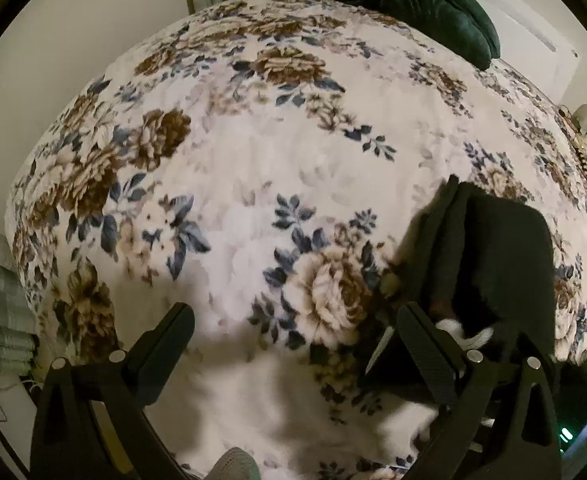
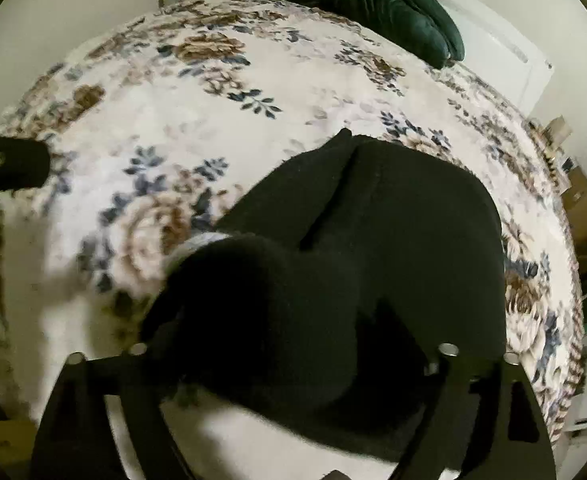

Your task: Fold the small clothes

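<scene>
Black jaws of our left gripper stand spread wide at the bottom of the left wrist view, with nothing between them but the floral blanket. Beside its right finger, at the lower right of that frame, we see the black garment lying on the blanket, a bit of white trim showing at its near edge.

In the right wrist view our right gripper also stands spread wide; its fingers are mostly hidden under the garment, which fills the centre and lower half of the frame in a bunched, partly folded heap. We cannot see any pad pressing on the cloth.

At the left edge of that view the tip of the other gripper juts in, well apart from the garment. Farther out, a dark green cushion sits at the blanket's far edge, top centre, and cardboard boxes show at the right edge.
</scene>
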A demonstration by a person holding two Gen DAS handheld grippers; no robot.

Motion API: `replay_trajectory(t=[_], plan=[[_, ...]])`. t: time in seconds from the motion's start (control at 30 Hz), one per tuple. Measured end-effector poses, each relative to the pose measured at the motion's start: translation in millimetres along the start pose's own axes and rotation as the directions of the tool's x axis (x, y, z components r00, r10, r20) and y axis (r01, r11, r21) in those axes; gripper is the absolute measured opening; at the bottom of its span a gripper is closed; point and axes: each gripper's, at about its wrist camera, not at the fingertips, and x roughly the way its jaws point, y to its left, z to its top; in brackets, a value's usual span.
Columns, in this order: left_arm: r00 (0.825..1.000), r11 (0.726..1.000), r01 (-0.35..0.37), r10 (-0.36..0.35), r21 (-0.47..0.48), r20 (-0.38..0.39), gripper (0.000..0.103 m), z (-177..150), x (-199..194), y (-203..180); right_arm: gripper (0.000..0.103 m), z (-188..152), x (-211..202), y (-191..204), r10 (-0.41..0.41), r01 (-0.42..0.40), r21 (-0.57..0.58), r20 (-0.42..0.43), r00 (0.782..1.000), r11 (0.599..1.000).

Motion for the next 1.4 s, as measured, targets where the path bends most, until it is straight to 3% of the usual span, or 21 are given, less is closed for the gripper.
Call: replay_trajectory(t=[0.1,0.2,0.33,0.47,0.6,0.77,0.97,1.17,1.3,1.37,1.4], plan=[[1.000,1.000,0.017,-0.017,0.026,0.003,0.103,6.8,-5.8,-12.2,0.100,-5.0,-25.7,-23.5,0.048,-0.048,0.071,-0.001,0.999,0.996],[0.999,0.996,0.049,-0.049,0.073,-0.004,0.103,10.1,-4.7,-36.7,0.100,-15.8,-51.6,-72.8,0.068,-0.064,0.224,-0.013,0.998,0.973],[0.995,0.982,0.101,-0.097,0.161,-0.033,0.103,9.2,2.3,-81.4,0.100,-34.5,-58.9,-143.0,0.009,0.019,0.399,-0.068,0.998,0.917],[0.987,0.958,0.161,-0.148,0.237,-0.070,0.103,1.0,8.1,-126.3,0.100,-52.8,-49.6,-194.1,-0.040,0.102,0.492,-0.135,0.990,0.865],[0.981,0.936,0.187,-0.164,0.298,-0.101,0.103,-13.8,13.7,-161.3,0.100,-67.1,-33.7,-221.4,-0.030,0.123,0.540,-0.177,0.984,0.833],[0.985,0.923,0.154,-0.117,0.354,-0.125,0.103,-33.1,32.0,-182.8,0.100,-86.4,-2.4,-224.9,0.073,0.071,0.578,-0.222,0.972,0.813],[0.985,0.924,0.086,-0.024,0.372,-0.169,0.103,-52.1,69.0,-167.8,0.100,-96.9,9.8,-217.8,0.124,0.030,0.587,-0.221,0.967,0.809],[0.979,0.941,0.132,-0.074,0.312,-0.192,0.103,-64.4,88.5,-151.3,0.100,-104.1,27.7,-187.9,0.158,0.000,0.522,-0.259,0.953,0.853],[0.973,0.947,0.172,-0.122,0.270,-0.194,0.103,-59.1,79.9,-144.1,0.102,-106.7,39.9,-197.7,0.267,-0.068,0.595,-0.254,0.930,0.801],[0.975,0.964,0.175,-0.142,0.201,-0.171,0.103,-54.2,58.5,-129.5,0.102,-105.4,32.8,-210.8,0.309,-0.115,0.622,-0.213,0.927,0.774],[0.973,0.974,0.197,-0.179,0.116,-0.147,0.103,-54.1,42.1,-114.5,0.103,-105.7,26.6,-218.9,0.319,-0.133,0.633,-0.188,0.929,0.762]])
